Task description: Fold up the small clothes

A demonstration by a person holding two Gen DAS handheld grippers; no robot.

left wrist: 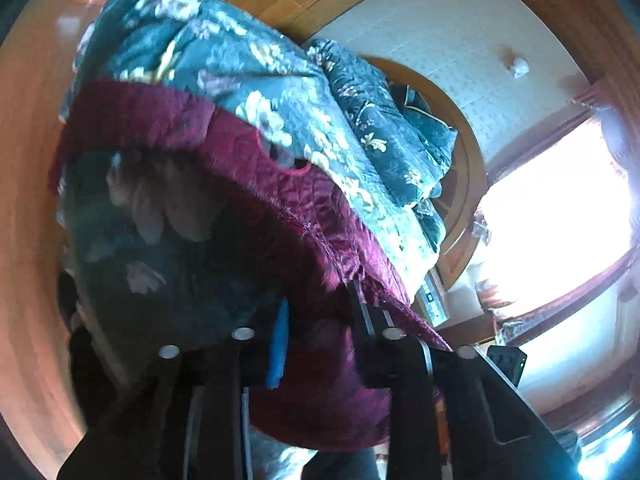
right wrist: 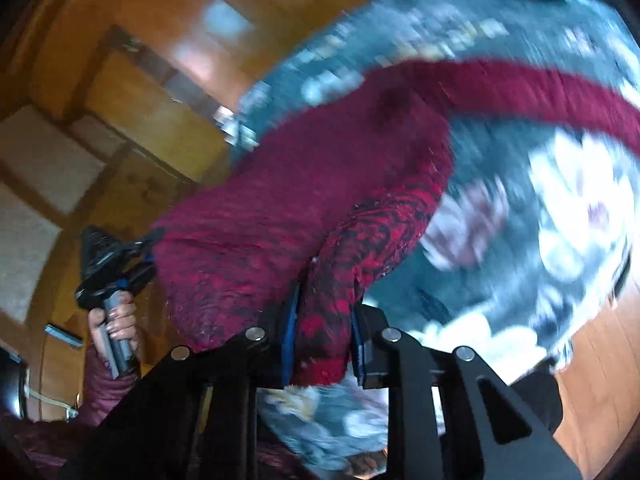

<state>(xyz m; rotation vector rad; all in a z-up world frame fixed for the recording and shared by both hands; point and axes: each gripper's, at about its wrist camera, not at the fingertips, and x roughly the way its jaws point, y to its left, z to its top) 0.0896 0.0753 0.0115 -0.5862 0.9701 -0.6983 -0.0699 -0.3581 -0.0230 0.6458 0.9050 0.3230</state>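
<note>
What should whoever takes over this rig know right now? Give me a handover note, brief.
Left gripper: appears clamped on the maroon lining edge of the garment.
Right gripper: shut on a fold of the same lining.
Garment: teal floral outside, maroon fleece inside, lifted between both grippers, bunched and draping over them.
Done: picked up; no neat fold visible yet.
Left: probably lay it out flat, then fold it.

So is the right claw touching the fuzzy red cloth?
Touching. In the right wrist view the right claw has both blue pads pressed against a bunch of the fuzzy red cloth, with no gap on either side.
</note>
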